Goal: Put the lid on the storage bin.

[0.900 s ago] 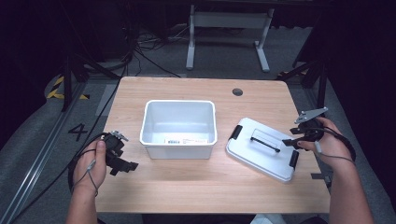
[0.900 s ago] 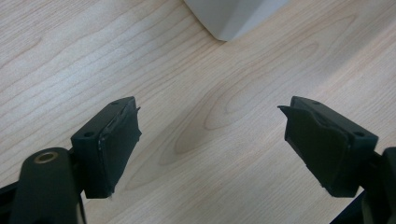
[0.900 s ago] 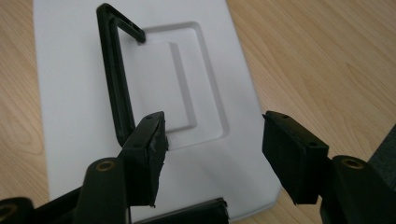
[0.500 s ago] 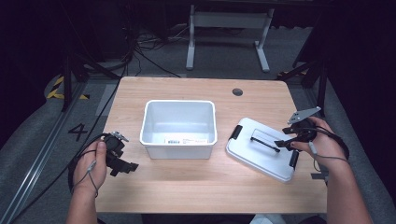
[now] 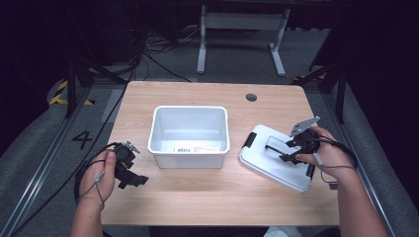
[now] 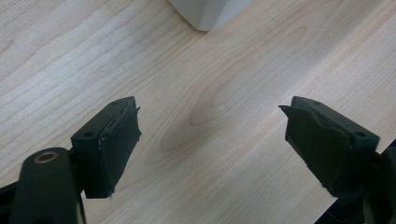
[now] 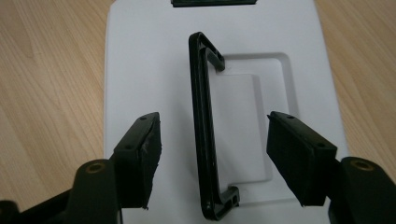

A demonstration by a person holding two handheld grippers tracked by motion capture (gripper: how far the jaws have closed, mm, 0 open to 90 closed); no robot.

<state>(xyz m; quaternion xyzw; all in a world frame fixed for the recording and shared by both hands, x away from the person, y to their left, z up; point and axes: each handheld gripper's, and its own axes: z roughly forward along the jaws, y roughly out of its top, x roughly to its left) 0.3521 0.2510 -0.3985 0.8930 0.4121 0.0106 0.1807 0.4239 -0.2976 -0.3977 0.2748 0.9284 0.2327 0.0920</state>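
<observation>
Two hand-held grippers stand with jaws apart, the left hand-held gripper (image 5: pixel 129 168) over bare surface (image 5: pixel 207 197), the right hand-held gripper (image 5: pixel 291 148) straddling the lid's black handle (image 7: pixel 205 140) ungripped, so the lid (image 5: pixel 276 160) lies beside the empty bin (image 5: pixel 189 136), apparently unfitted.

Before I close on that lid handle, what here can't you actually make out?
- Label on the white bin, high view: print too small to read.
- Bin in the left gripper view: cut off by the top edge.
- Lid near end, right gripper view: cut off by the bottom edge; handle contact unclear.
</observation>
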